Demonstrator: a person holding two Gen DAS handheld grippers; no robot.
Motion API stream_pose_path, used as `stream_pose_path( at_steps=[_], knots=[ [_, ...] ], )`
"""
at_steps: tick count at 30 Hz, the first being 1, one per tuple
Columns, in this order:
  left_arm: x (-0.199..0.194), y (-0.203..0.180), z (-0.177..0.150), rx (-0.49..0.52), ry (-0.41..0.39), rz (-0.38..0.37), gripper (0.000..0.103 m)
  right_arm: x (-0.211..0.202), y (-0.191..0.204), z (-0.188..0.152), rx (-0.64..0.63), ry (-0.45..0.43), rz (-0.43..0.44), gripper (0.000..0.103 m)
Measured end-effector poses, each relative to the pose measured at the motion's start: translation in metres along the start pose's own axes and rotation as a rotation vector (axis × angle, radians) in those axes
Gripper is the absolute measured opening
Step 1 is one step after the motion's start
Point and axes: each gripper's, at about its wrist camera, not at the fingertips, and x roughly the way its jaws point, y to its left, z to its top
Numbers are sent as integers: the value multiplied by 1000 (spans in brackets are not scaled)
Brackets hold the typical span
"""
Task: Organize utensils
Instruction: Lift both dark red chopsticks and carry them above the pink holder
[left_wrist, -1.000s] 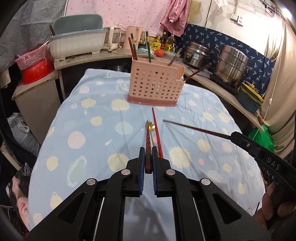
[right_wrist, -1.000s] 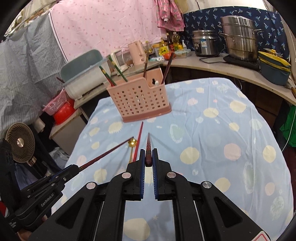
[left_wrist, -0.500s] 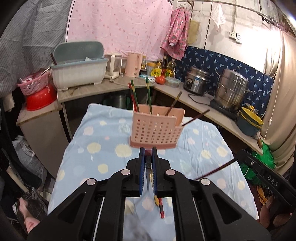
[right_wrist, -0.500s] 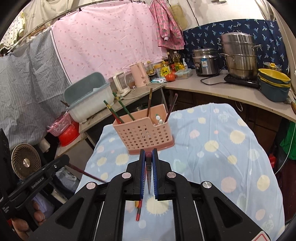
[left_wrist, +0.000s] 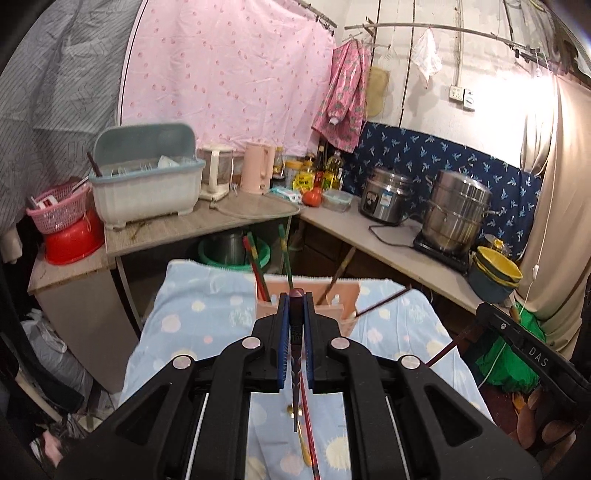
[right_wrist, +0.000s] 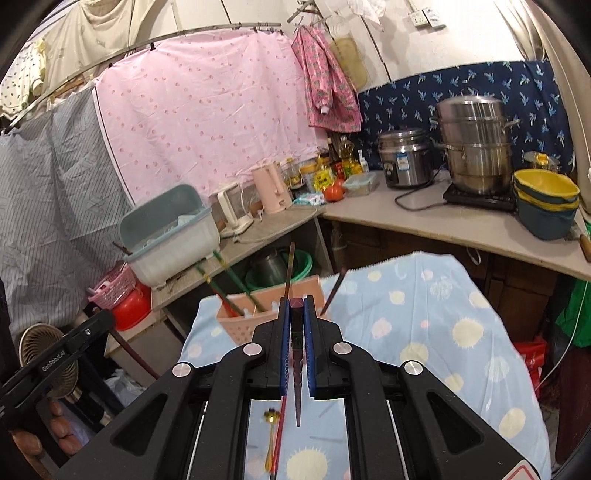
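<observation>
Two tongs (left_wrist: 295, 317) (right_wrist: 296, 321), one chopstick (left_wrist: 295, 347) (right_wrist: 296, 354) each

Both grippers have lifted off the spotted tablecloth (left_wrist: 207, 317) within a second, each carrying a dark red chopstick clear of the table. The left gripper (left_wrist: 295, 306) and right gripper (right_wrist: 296, 310) now point toward the pink utensil basket (right_wrist: 240, 325), which sat well ahead moments ago. A gold spoon (right_wrist: 271, 421) and red chopstick (left_wrist: 308, 424) now lie beneath them.
</observation>
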Motion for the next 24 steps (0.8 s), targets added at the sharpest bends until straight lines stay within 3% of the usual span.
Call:
stream_pose_path(
  at_steps=[13,18,24],
  knots=[
    [22,-4,87,-10,-183,21,7,33,-2,82,57,-165,14,8],
    [37,1,104,-31,-259,32,7,57,3,90,59,-201,1,8],
    [70,11,102,-51,-240,60,7,95,-4,86,74,-168,-21,8]
  ],
)
